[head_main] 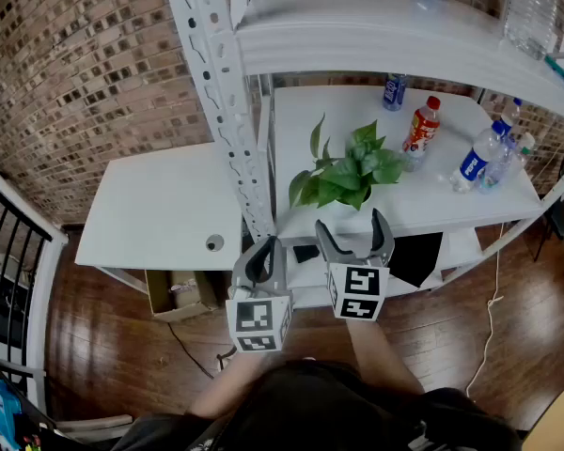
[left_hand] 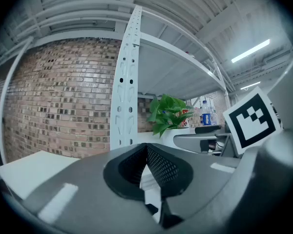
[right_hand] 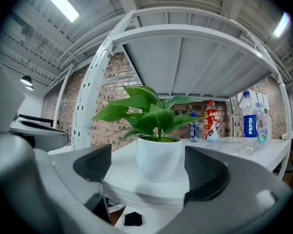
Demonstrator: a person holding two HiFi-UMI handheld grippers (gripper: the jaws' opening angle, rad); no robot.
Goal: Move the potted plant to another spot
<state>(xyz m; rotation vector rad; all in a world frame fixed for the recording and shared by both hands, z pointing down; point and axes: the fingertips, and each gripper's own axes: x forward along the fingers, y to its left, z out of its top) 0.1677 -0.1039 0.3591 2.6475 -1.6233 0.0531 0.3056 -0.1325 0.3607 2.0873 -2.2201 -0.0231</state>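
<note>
The potted plant (head_main: 343,172) stands near the front edge of the white middle shelf (head_main: 432,209); its green leaves hide the pot from above. In the right gripper view the white pot (right_hand: 158,156) sits on the shelf just ahead of my jaws, untouched. My right gripper (head_main: 353,235) is level in front of the plant and open, with nothing between its pads (right_hand: 94,163). My left gripper (head_main: 261,262) hangs lower left of the plant by the shelf's upright post (head_main: 221,101). Its jaws (left_hand: 147,167) are shut and hold nothing.
Behind and right of the plant stand a red bottle (head_main: 420,125), a blue can (head_main: 393,92) and clear water bottles (head_main: 472,158). An upper shelf (head_main: 357,26) overhangs. A white table (head_main: 160,205) adjoins on the left, with a cardboard box (head_main: 174,294) beneath.
</note>
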